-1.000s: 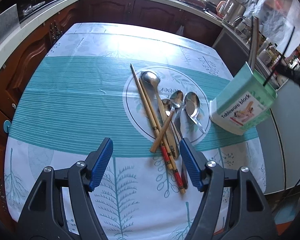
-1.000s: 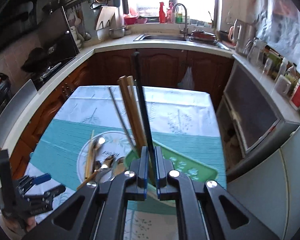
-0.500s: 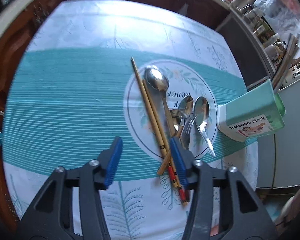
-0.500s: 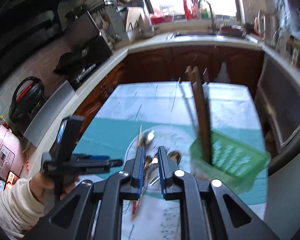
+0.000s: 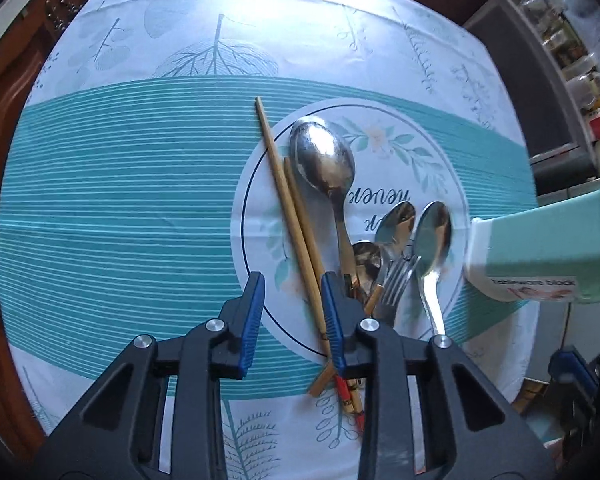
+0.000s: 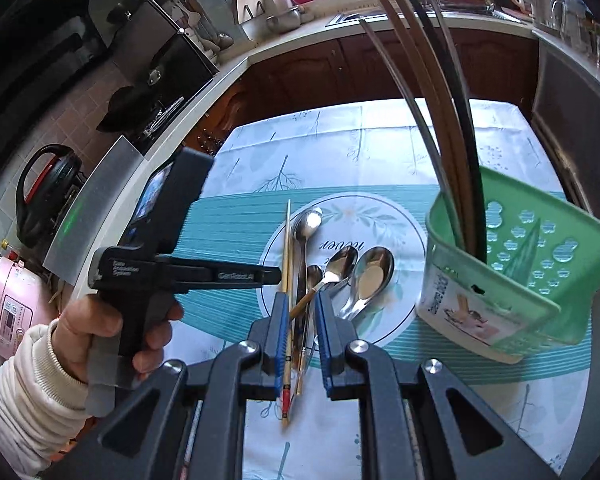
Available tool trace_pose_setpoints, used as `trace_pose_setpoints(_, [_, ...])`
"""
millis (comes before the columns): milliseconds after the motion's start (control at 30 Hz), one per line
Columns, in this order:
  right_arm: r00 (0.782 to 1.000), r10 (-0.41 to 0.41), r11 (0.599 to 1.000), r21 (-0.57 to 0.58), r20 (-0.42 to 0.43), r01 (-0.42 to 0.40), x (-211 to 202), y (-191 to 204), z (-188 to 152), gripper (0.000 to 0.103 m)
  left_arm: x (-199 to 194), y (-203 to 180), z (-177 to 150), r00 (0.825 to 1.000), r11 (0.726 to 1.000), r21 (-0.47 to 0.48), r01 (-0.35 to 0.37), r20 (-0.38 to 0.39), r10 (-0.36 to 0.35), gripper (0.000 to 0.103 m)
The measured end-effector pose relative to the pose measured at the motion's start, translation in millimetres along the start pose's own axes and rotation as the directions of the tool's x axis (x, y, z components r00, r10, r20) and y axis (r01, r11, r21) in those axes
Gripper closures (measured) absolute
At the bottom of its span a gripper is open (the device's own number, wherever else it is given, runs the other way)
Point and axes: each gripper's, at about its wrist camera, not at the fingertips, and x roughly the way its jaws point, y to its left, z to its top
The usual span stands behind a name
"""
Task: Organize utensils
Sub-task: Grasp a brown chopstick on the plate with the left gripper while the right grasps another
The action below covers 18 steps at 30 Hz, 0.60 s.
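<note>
Two wooden chopsticks (image 5: 288, 200) lie on the tablecloth beside a large spoon (image 5: 324, 160), two smaller spoons (image 5: 432, 232) and a fork (image 5: 396, 280). My left gripper (image 5: 292, 312) hovers open just above the chopsticks, which run under its right finger. The green tableware holder (image 6: 520, 280) stands at the right with several chopsticks (image 6: 440, 100) upright in it. My right gripper (image 6: 302, 320) is open a little, holds nothing, and sits left of the holder, over the handles of the utensils. A hand (image 6: 100, 332) holds the left gripper (image 6: 274, 276).
The table (image 5: 120, 200) carries a teal striped cloth with a round printed emblem under the utensils. Wooden cabinets and a counter with a sink ring the table. A pink cooker (image 6: 12, 308) and a black kettle (image 6: 48, 196) stand at the left.
The right gripper let go of the black chopstick in the holder, drew back left and opened slightly. The left gripper came down toward the chopsticks and its jaws narrowed.
</note>
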Motion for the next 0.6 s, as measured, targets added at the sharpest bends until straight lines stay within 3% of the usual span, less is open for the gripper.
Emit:
trace_pose_setpoints(233, [1.000,0.004,1.000,0.016,-0.002,-0.004,0,-7,-2,0.089,19,-16,6,0.997,0.998,0.011,-0.065,-0.044,0.065,0.079])
trace_pose_setpoints(600, [1.000,0.009,1.000,0.011,-0.003,-0.009,-1,-9,-6,0.089,25,-18,4,0.995,0.996,-0.009,-0.086,-0.043,0.086,0.084])
